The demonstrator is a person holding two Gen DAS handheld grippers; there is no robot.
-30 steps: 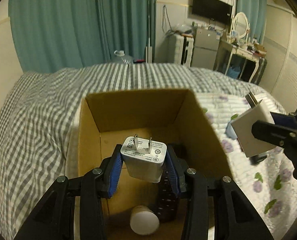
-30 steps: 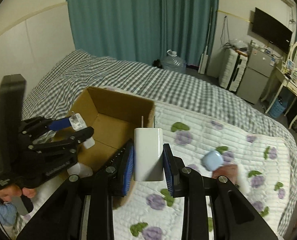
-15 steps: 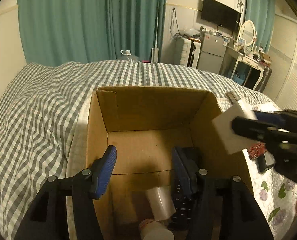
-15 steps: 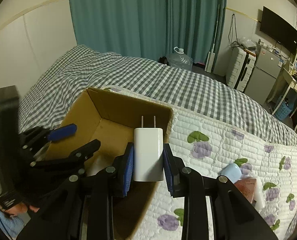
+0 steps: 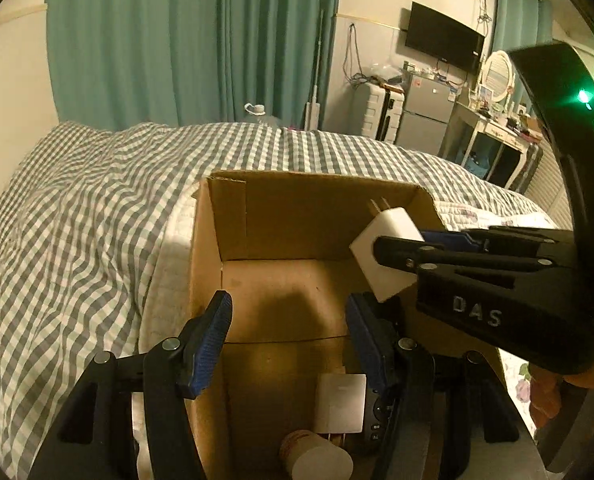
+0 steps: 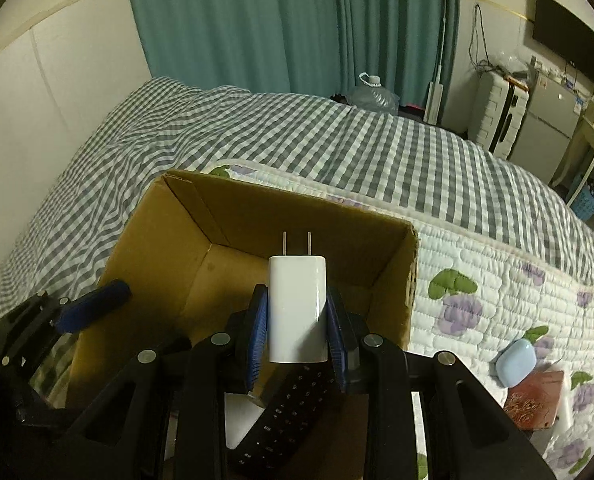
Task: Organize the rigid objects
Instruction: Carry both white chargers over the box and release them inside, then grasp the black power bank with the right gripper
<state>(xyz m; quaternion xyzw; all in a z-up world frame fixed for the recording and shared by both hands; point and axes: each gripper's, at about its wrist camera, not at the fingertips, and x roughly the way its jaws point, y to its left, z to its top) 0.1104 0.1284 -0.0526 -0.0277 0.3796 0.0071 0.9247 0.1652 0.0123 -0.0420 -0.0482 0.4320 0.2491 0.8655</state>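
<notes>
Right claw (image 6: 297,316) carried charger (image 6: 297,308) over box (image 6: 233,220)

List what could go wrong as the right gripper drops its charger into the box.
The white charger hangs over the cardboard box near its right wall, so it might clip the rim. It may land on the black remote below. The open left gripper sits close and could be bumped.

Raised letters "DAS" stand on the black body of the right gripper (image 5: 401,256), at about four o'clock in the left wrist view. The remote control (image 6: 293,412) buttons carry marks too small to read.
</notes>
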